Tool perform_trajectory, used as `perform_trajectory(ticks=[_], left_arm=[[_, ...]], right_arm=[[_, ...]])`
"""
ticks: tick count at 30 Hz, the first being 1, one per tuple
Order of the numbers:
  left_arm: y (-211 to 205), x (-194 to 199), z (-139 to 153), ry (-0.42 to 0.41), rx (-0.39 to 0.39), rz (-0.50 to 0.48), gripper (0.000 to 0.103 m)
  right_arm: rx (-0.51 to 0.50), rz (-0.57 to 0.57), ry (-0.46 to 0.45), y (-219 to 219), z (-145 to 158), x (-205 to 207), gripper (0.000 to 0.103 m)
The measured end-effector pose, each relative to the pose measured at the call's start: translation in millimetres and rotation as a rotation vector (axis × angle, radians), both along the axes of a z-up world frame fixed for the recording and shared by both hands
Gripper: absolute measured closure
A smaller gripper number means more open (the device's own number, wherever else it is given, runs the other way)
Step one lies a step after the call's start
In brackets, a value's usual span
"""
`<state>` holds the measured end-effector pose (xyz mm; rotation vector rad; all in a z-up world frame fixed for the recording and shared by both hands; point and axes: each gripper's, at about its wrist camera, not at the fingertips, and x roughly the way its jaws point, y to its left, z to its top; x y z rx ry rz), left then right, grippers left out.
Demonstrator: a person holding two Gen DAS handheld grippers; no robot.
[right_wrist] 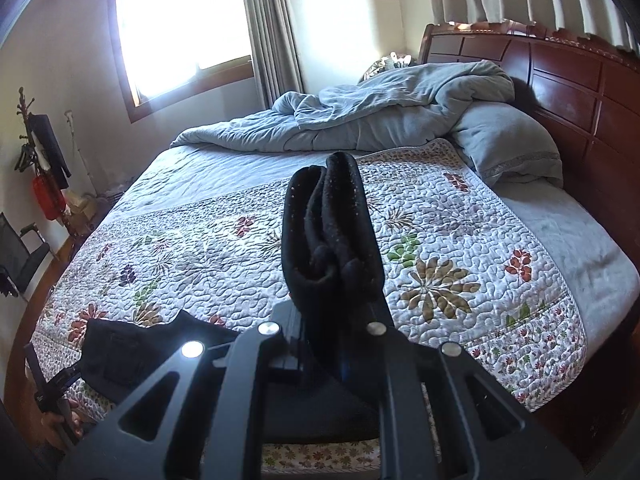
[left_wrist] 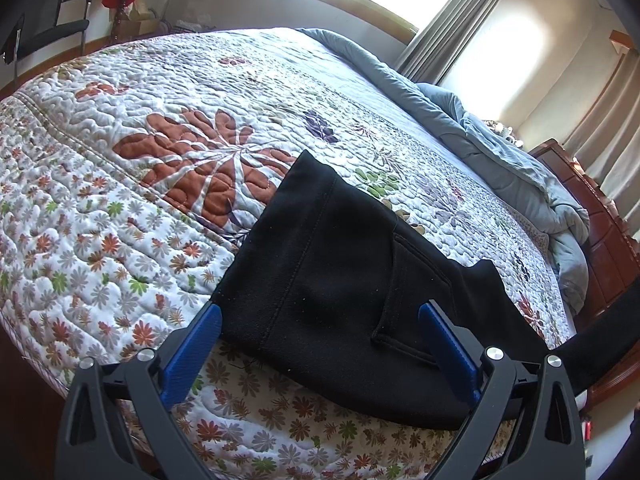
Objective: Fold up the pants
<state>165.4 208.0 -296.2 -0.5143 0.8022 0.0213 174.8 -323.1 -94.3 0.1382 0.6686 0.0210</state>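
Left wrist view: left tool [left_wrist: 320,332] is hovering wide open over the waist end of the black pants [left_wrist: 344,292], blue fingers [left_wrist: 196,356] spread to either side of the cloth, gripping nothing. Pants are lying flat on the floral quilt [left_wrist: 140,184] near the bed edge, directly ahead of and partly under this tool; a back pocket is showing just inside the right finger. One part of the pants is trailing off to the tool's right and rising out of frame.

Right wrist view: right tool [right_wrist: 336,320] is closed tight on a bunched wad of the pants [right_wrist: 328,232], most likely the leg ends, held up off the bed so the cloth is sticking out straight ahead between the fingers. Rest of the garment is lying low to this tool's left on the quilt [right_wrist: 440,240]. Grey duvet [right_wrist: 360,120] and headboard [right_wrist: 560,88] are far ahead, well apart from the work.

Judgement: step in hand is looking like carrying the leg ends over toward the waist for a fold. To do it well, right tool should be keeping its grip firm and sweeping low across so layers land square on the waist end; left tool should be pinning or pinching the waist edge so it is not dragging. Risk: bunched grip is leaving the fold lumpy, so spread it before letting go.
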Motion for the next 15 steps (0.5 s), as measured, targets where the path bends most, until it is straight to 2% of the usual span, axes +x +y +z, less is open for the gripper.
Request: perform_trajectory(ticks=[15], left_arm=[[0,0,0,-0.002,-0.009,0.002,0.004]], right_arm=[[-0.083,0.082,0.013,46,-11,9,0.092]])
